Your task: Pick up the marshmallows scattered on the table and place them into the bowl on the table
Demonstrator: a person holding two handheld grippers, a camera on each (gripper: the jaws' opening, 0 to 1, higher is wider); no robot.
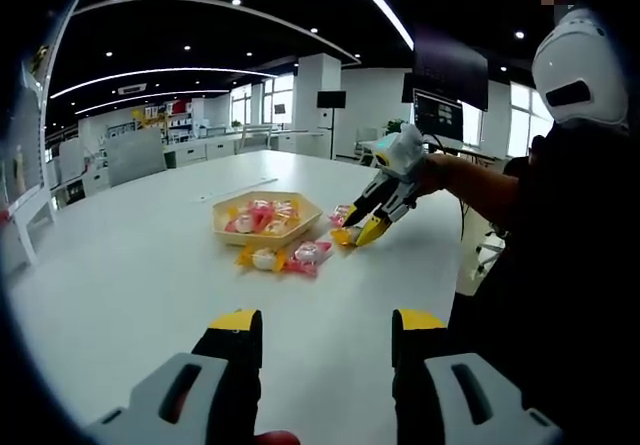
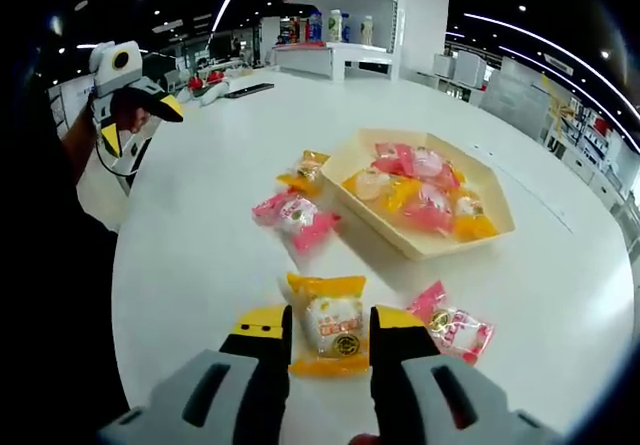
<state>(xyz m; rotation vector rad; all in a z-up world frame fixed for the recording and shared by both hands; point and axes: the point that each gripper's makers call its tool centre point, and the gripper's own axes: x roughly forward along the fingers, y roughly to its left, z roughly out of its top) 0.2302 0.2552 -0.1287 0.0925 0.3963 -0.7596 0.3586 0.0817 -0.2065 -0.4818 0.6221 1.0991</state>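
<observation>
White table [image 2: 200, 255], bowl [image 2: 500, 227], scattered marshmallows [image 2: 298, 217]

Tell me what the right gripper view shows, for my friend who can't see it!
The right gripper has its fingers on both sides of a yellow-wrapped marshmallow on a white table. Beyond it, a tan bowl holds pink and yellow marshmallows, with three more packets scattered around it. The left gripper is raised at the far left.
</observation>
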